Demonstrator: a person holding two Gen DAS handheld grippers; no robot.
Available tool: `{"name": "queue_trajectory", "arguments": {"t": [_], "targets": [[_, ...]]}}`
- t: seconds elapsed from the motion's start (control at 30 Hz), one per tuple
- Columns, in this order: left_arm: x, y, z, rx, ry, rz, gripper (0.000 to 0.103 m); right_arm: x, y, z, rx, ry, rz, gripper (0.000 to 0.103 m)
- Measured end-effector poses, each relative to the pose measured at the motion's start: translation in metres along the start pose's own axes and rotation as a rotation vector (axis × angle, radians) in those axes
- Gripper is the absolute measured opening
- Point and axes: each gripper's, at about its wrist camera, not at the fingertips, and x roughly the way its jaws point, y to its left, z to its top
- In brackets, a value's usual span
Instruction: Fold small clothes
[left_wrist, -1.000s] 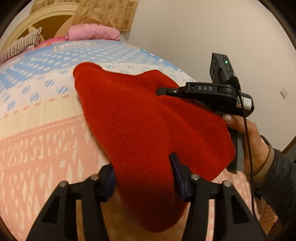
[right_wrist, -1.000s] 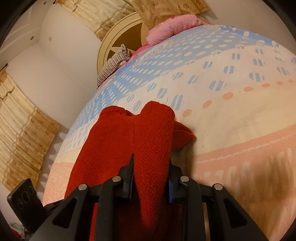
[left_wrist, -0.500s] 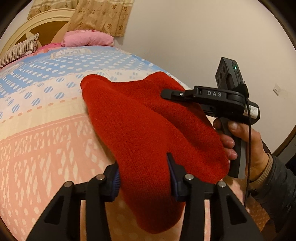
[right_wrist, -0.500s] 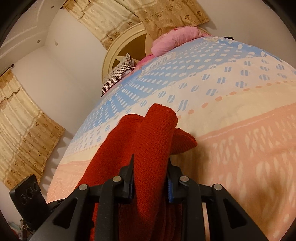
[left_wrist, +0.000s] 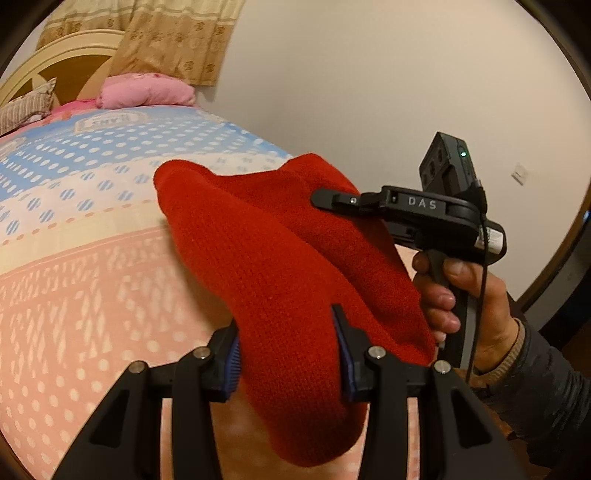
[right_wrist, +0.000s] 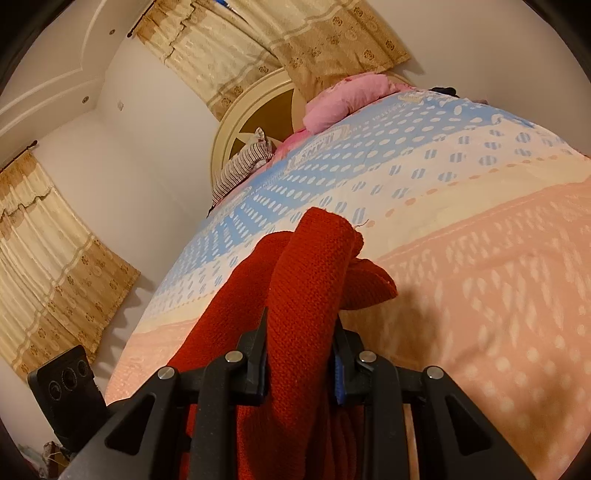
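Clearly, no bin or basket is showing in either view; the red knit garment (left_wrist: 280, 266) is hanging above the patterned bedspread (left_wrist: 74, 280), carried by both tools. The left gripper (left_wrist: 286, 350) is pinching a thick fold of the garment, its blue-padded fingers (left_wrist: 233, 363) spread only as far as the bunched knit forces them, with a loose lobe drooping below. The right gripper (right_wrist: 299, 354) is clamping another bunched edge of the same red knit garment (right_wrist: 306, 295), jaws held narrowly apart by the fabric; from the left camera it is seen side-on, gripped by the person's right hand (left_wrist: 461, 295). Compared with a second ago, the garment is riding higher and nearer the left camera, more of the bedspread is showing beneath it, and the right tool is sitting further from the wall. A pink pillow (right_wrist: 343, 99) is lying by the headboard (right_wrist: 251, 122).
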Motion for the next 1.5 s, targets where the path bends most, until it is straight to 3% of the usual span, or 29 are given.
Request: {"name": "queue_trajectory", "arguments": {"t": [0.53,0.83,1.2,1.5], "targets": [[0.019,-0.071,0.001,0.114,0.017,-0.128,0.044,-0.123,-0.031,-0.021,0.046,-0.099,-0.098,0.026],[0.032,-0.102,-0.002,0.161,0.044,-0.177,0.044,-0.170,-0.047,-0.035,0.067,-0.139,-0.138,0.026],[0.059,-0.132,-0.010,0.183,0.085,-0.214,0.044,-0.211,-0.074,-0.048,0.114,-0.175,-0.188,0.026],[0.077,-0.136,-0.020,0.205,0.125,-0.181,0.044,-0.223,-0.108,-0.062,0.182,-0.187,-0.218,0.026]]}}
